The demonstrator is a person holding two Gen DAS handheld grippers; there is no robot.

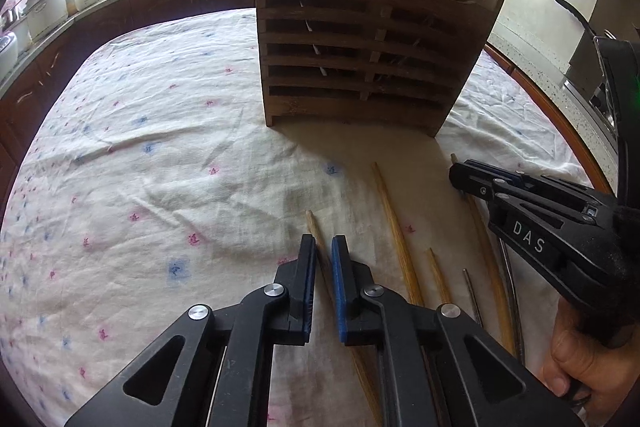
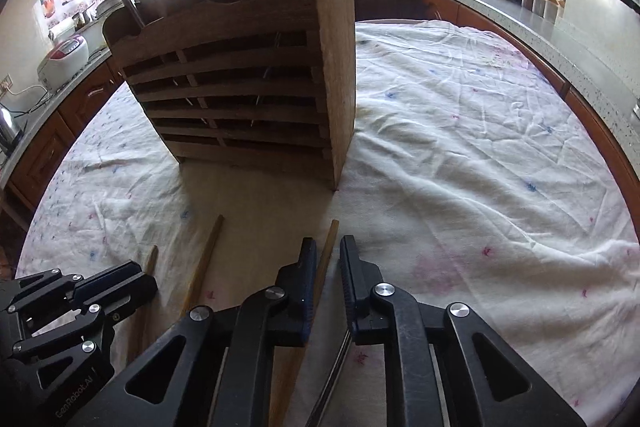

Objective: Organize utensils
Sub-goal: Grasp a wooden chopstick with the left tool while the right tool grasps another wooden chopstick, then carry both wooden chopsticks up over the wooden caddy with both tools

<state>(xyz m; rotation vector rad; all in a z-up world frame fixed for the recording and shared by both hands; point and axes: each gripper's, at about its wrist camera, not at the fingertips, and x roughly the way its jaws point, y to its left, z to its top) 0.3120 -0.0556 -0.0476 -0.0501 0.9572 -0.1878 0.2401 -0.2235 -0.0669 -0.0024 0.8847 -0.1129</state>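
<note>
1. Several loose chopsticks lay side by side on the white tablecloth [image 1: 160, 155], just in front of the wooden utensil holder [image 1: 360, 67], whose compartments already stood full of chopsticks, presumably their destination.
2. The left gripper [image 1: 323, 247] had its jaws pinched nearly together on one wooden chopstick [image 1: 311, 221] near its tip, likely to lift it.
3. The right gripper [image 2: 327, 251] likewise clamped another chopstick [image 2: 332, 231], so each hand could carry one piece to the holder at once.
</note>
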